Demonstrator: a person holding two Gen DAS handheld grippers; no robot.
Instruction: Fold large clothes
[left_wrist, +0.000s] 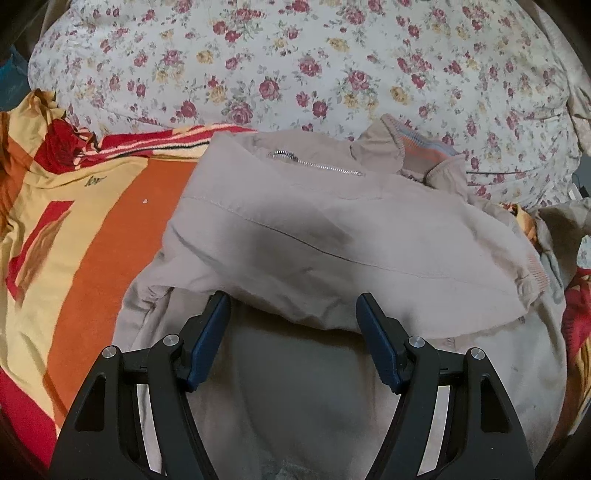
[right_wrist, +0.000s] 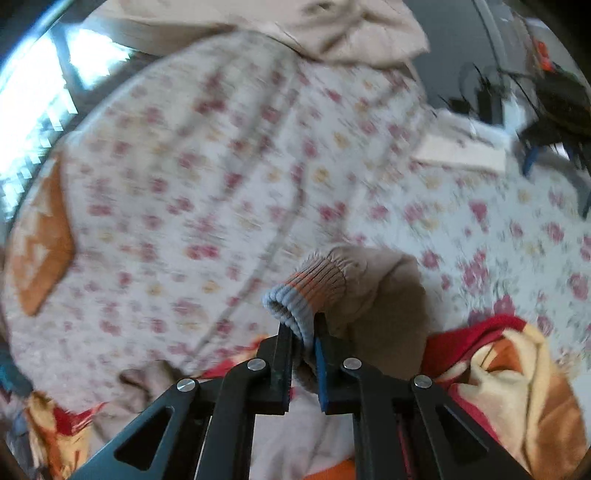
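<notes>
A beige zip jacket (left_wrist: 314, 236) lies partly folded on an orange, red and yellow blanket (left_wrist: 85, 236). Its zipper (left_wrist: 317, 164) and a ribbed sleeve cuff (left_wrist: 424, 149) show at the far side. My left gripper (left_wrist: 293, 306) is open just above the jacket's near fold, holding nothing. In the right wrist view, my right gripper (right_wrist: 304, 332) is shut on the ribbed grey-and-orange cuff (right_wrist: 306, 291) of a beige sleeve (right_wrist: 384, 295), lifted above the bed. That view is motion-blurred.
A floral quilt (left_wrist: 295, 66) covers the bed behind the jacket and also shows in the right wrist view (right_wrist: 221, 177). Another beige garment (right_wrist: 314, 29) lies at the far end. Papers (right_wrist: 465, 147) and a dark object (right_wrist: 554, 110) sit at the right.
</notes>
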